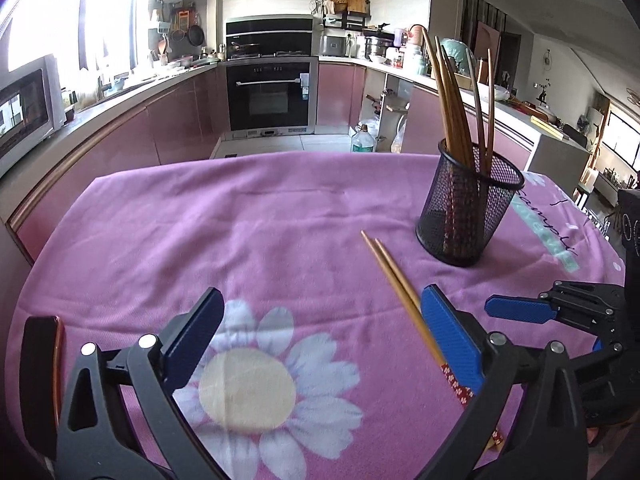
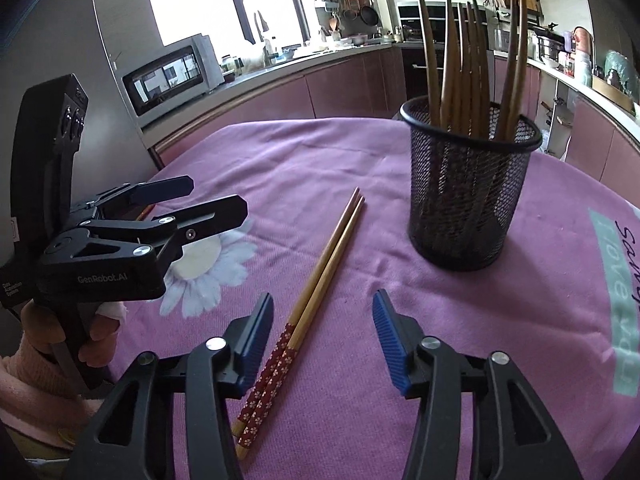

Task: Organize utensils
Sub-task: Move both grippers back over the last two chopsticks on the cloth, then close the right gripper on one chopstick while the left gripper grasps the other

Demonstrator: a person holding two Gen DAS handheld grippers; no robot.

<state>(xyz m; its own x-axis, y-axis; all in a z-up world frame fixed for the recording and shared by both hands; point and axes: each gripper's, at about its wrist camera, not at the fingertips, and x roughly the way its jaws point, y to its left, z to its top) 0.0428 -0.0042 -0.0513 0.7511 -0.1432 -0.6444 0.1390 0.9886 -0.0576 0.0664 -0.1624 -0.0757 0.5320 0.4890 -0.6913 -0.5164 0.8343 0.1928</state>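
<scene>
Pink cloth [image 2: 400, 200], chopsticks [image 2: 320, 284] between spread right jaws

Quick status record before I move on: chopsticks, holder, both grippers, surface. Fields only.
loose chopsticks: one pair lying flat side by side on the cloth, patterned red ends toward the grippers
holder: black mesh cup upright, holding several wooden chopsticks
right gripper: open, straddling the pair's red ends, not gripping
left gripper: open, holding nothing, beside the pair
surface: pink floral tablecloth
</scene>
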